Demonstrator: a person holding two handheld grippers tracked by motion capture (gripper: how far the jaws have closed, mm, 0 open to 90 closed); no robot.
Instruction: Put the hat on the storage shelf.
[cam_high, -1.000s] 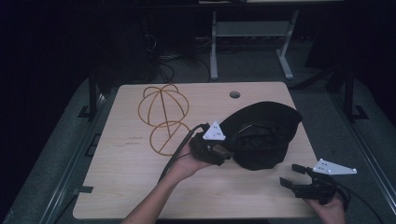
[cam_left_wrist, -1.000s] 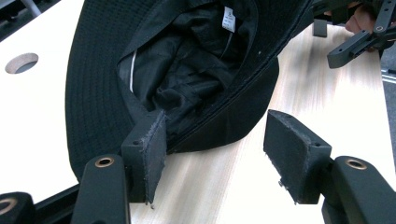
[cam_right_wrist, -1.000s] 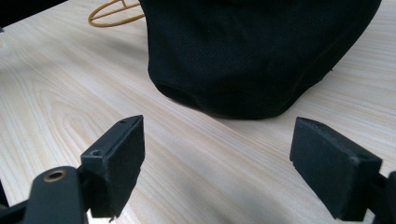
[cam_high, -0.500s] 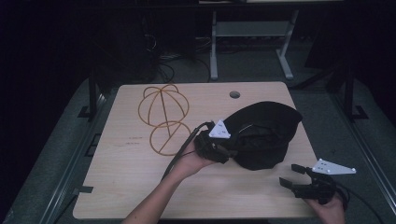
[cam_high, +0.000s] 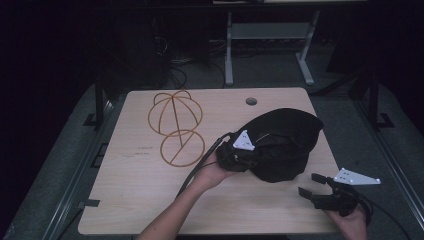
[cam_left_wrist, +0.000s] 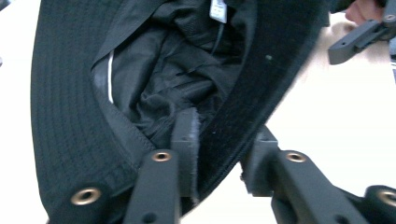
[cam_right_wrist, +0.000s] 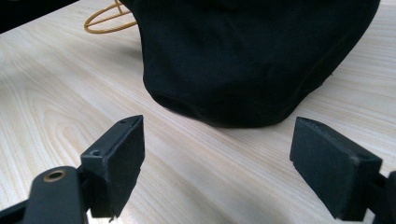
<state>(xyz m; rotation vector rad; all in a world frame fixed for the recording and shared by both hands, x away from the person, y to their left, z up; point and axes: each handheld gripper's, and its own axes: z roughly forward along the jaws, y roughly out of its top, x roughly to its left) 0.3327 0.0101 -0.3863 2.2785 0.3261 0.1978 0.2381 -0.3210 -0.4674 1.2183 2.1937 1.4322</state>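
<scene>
A black bucket hat (cam_high: 287, 137) lies crown-down on the right half of the wooden table (cam_high: 135, 200). My left gripper (cam_high: 248, 159) reaches into its near left side. In the left gripper view the hat (cam_left_wrist: 70, 93) shows its lining, and the brim runs between the jaws of my left gripper (cam_left_wrist: 219, 149), which is shut on it. My right gripper (cam_high: 309, 184) sits open near the front right edge, a short way from the hat. In the right gripper view its own jaws (cam_right_wrist: 219, 149) stand wide apart with bare wood between them and the hat (cam_right_wrist: 252, 56) just beyond.
A gold wire hat form (cam_high: 175, 130) stands at the table's back left, also seen as a wire loop (cam_right_wrist: 109, 18). A round cable hole (cam_high: 251, 101) is near the far edge. The right gripper (cam_left_wrist: 355, 39) shows beyond the hat. A metal frame (cam_high: 230, 50) stands behind the table.
My left gripper has pushed a little to the right into the hat's opening, and the hat has shifted slightly with it. The right gripper has stayed put.
</scene>
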